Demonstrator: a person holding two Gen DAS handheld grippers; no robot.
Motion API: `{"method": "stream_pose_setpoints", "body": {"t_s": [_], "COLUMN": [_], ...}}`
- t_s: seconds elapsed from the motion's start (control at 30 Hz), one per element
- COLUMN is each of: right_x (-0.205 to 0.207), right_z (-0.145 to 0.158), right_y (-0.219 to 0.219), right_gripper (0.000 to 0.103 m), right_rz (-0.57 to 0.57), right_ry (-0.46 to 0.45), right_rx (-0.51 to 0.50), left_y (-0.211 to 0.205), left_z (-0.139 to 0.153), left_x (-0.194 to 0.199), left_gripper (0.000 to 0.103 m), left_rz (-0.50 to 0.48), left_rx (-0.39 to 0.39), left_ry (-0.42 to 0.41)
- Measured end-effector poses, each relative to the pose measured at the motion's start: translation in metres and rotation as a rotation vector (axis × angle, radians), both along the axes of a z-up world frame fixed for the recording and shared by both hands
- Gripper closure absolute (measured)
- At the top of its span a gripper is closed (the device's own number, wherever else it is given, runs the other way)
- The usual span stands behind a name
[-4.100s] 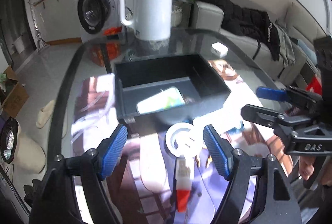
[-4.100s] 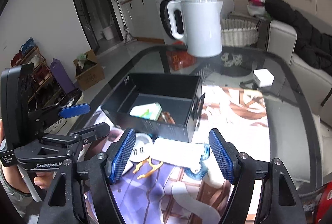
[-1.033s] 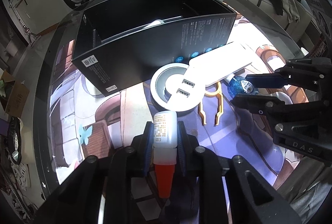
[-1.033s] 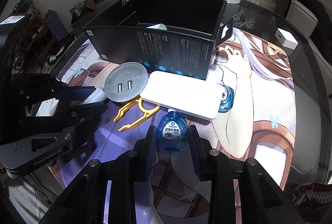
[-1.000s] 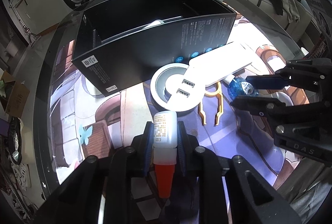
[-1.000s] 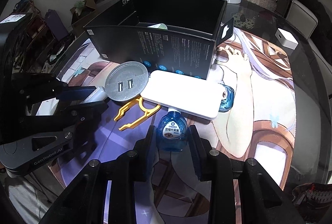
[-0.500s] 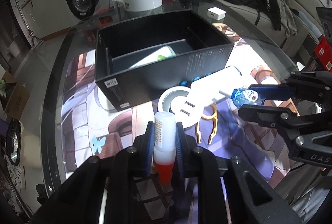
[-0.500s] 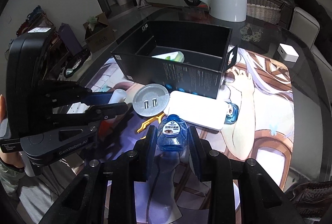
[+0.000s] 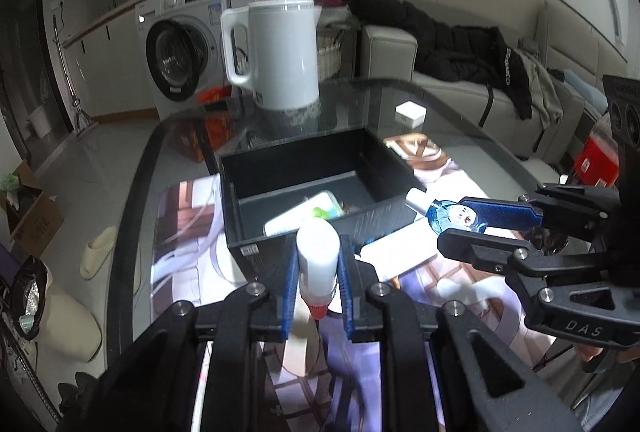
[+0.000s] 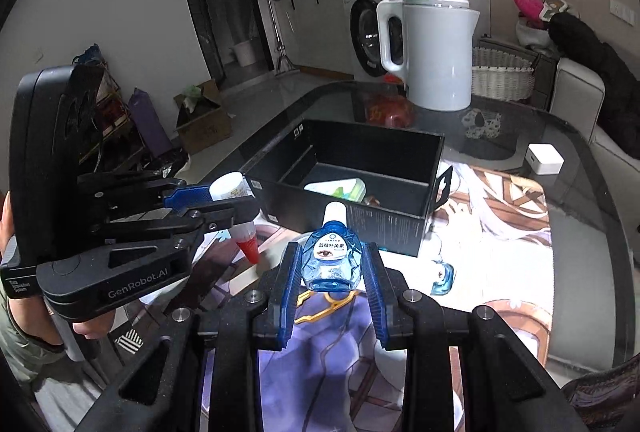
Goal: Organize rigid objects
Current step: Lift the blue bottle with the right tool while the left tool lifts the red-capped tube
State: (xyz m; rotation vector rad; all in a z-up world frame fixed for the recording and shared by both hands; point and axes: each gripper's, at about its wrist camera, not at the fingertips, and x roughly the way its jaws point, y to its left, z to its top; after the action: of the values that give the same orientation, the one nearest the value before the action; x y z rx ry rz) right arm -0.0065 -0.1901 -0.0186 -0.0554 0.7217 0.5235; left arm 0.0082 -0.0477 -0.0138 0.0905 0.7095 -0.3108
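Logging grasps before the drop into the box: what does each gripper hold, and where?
Left gripper: white bottle with red cap, by its body. Right gripper: blue eye-drop bottle, by its sides.

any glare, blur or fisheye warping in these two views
Left wrist view: strong fisheye bending with dark corners, glare on the glass table, and soft blur on the mat under the left tongs. Right wrist view: same warping, but the blue bottle label is sharp and the kettle is evenly lit.

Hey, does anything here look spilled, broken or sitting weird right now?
Nothing spilled or broken. The only oddity: the left gripper holds the white bottle upside down, red cap pointing down. The right gripper holds the blue eye-drop bottle near the black box.
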Motion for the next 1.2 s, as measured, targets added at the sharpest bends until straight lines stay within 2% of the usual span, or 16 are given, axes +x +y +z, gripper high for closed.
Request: {"method": "stream_pose_setpoints", "body": {"t_s": [0.27,0.53,0.67,1.0,1.2], "right_x": [-0.023,-0.05,-0.057,-0.05,-0.037], "right_z": [0.023,0.039,0.042,0.049,0.058], "right_y": [0.0,0.006,0.012,0.011,0.018], "right_gripper": [0.073,0.073,0.073,0.073,0.073], "right_rz": [-0.019,-0.03,-0.018,-0.026,-0.023], "right_ry": [-0.178,-0.345,-0.391,-0.376,-0.393], "right_rx": [0.03,0.04,0.022,0.05,0.077], "left_y": [-0.004,0.004,0.007,0.009,0.013], "left_z": [0.027,0.051,0.055,0.066,0.066], "left_x": [-0.022,-0.047,-0.047,-0.043,-0.02], "left_gripper": [0.087,0.087,0.087,0.087,0.087], "left_rz": [-0.011,0.038,0.033,0.048,0.083], "left_rx": [0.004,-0.022,-0.036,-0.086,-0.13], "left_ry": [-0.193,-0.4,-0.405,-0.417,-0.393]}}
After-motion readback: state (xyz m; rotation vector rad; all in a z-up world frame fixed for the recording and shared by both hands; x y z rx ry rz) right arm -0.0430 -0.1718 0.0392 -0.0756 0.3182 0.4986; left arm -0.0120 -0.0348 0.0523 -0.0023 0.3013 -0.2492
